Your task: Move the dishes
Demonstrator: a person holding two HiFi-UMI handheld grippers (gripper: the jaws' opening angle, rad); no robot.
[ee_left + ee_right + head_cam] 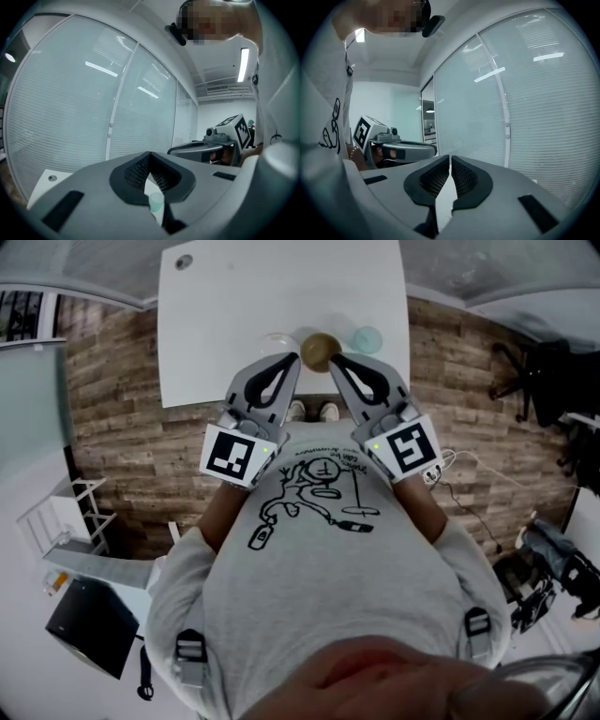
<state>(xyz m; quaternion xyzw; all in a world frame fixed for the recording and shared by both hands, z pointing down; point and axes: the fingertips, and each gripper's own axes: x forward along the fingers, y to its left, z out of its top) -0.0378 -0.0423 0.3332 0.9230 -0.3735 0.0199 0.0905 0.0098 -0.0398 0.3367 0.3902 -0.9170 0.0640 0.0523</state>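
- Much of the room underfoot is wood-plank floor (122, 399), which lies to the left of, to the right of and in front of the white table (281, 315).
- Behind the table rises a glass wall with shut blinds (70, 103); both gripper views look across at it.
- At the table's near edge stands a person in a grey printed T-shirt (328, 549), shoes (313, 411) just short of that edge.
- Well off to the table's right sits a black office chair (534, 371).
- Over the table's near edge the left gripper (292, 357) is held before the chest. Its own view shows the jaws pressed together at the tips (150, 157), with nothing between them.
- Just beside it, also over the near edge, is the right gripper (334, 360). Its jaws are likewise closed tip to tip (450, 159) and hold nothing.
- Along the table's near edge three dishes stand in a row:
  - a clear glass dish (272, 341) at the left
  - a brown bowl (321, 351) in the middle, seen between the two gripper tips from above
  - a pale teal cup (367, 338) at the right
- Neither gripper touches any of the dishes.
- Near the table's far left corner sits a small round grommet (183, 261).
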